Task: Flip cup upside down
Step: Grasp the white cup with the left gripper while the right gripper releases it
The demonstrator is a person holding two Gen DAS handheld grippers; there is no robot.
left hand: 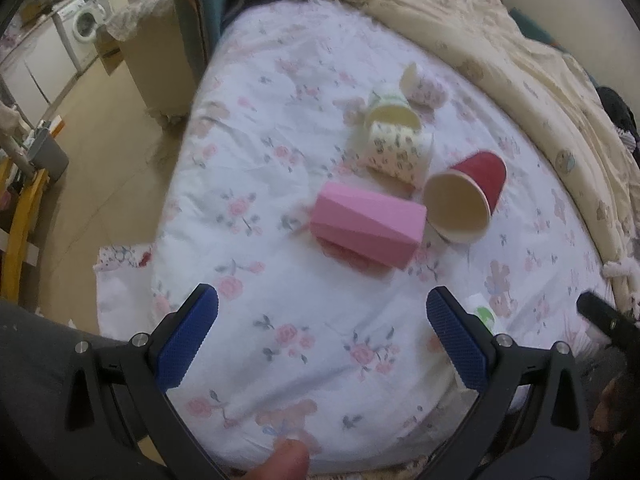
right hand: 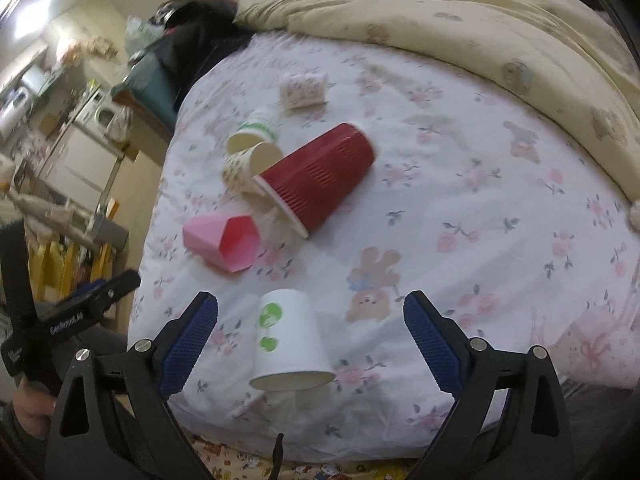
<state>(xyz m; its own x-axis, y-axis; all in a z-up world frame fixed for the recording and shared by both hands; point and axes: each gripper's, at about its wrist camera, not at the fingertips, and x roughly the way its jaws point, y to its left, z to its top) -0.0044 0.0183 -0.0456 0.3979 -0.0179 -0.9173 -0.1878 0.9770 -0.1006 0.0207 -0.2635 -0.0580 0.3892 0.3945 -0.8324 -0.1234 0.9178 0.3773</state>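
on the floral bedsheet (right hand: 460, 200), between the wide-apart pads of the right gripper (right hand: 311, 338): white cup (right hand: 290, 340) with green dots, base up, rim down, touched by neither pad. probably already flipped, or just set down. left gripper (left hand: 322, 342) likewise spread, holding nothing, aimed at pink faceted cup (left hand: 368, 226) lying on its side near red cup (left hand: 466, 200). next, likely: close on a cup still lying down, lift, turn rim down. hard to tell whether the white cup's rim sits flat; patterned cups behind blurred.
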